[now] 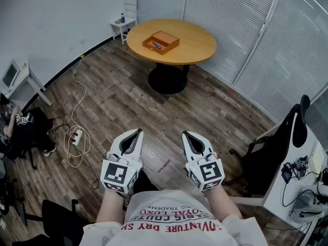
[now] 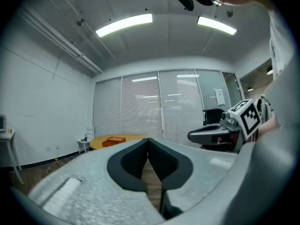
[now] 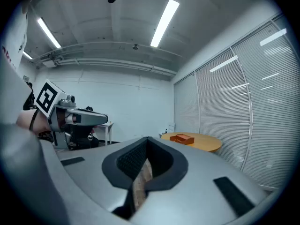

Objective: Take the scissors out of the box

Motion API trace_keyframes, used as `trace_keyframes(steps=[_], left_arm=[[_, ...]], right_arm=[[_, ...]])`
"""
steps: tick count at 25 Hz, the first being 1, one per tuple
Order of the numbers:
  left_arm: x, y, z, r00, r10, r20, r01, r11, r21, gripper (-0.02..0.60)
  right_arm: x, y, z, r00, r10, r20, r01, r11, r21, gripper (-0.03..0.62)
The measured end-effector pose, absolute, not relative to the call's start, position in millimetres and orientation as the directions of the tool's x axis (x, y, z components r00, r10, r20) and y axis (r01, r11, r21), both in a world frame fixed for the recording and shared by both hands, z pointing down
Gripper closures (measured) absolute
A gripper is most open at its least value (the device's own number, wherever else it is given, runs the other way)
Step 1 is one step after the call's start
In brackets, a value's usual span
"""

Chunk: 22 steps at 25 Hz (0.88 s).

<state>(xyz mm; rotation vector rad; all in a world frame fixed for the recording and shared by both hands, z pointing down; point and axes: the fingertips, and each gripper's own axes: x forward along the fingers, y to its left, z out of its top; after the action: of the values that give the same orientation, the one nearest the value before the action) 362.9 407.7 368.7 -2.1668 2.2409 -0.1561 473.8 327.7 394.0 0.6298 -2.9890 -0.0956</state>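
You stand on a wood-plank floor (image 1: 118, 96) in an office with slatted blinds (image 1: 241, 19) along the far right side. Well ahead of you is a round wooden table (image 1: 197, 47). The head view's right edge cuts off a white desk (image 1: 302, 183), with a black chair (image 1: 274, 145) just in front of it. The left edge cuts off a seated person (image 1: 13, 129).

Your left gripper (image 1: 137, 131) and right gripper (image 1: 187, 135) are held level and side by side, close to your chest and well apart from the table. In each gripper view the dark pads meet at the tips with nothing between them, so both are closed and empty.

The open orange-brown box (image 1: 161, 41) sits left of the table's middle, toward its near left edge. In the gripper views it is only a small orange block.

The scissors (image 1: 156, 45) lie inside the box, in its near left part. They show only as a thin blue and dark sliver, too small to tell blades from handles.
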Motion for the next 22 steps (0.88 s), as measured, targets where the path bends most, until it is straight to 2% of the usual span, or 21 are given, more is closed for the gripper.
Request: trace_keyframes(steps=[6, 22], left_arm=[[348.8, 402.3, 362.0, -0.074, -0.997, 0.028, -0.995, 0.072, -0.074, 0.572], [296.3, 378.4, 387.7, -0.12, -0.99, 0.079, -0.993, 0.119, -0.008, 0.572]], right_arm=[[467.6, 321.9, 394.1, -0.913, -0.403, 0.07, -0.399, 0.915, 0.064, 0.588], [436.5, 274.4, 424.1, -0.865, -0.486, 0.125, -0.491, 0.871, -0.012, 0.586]])
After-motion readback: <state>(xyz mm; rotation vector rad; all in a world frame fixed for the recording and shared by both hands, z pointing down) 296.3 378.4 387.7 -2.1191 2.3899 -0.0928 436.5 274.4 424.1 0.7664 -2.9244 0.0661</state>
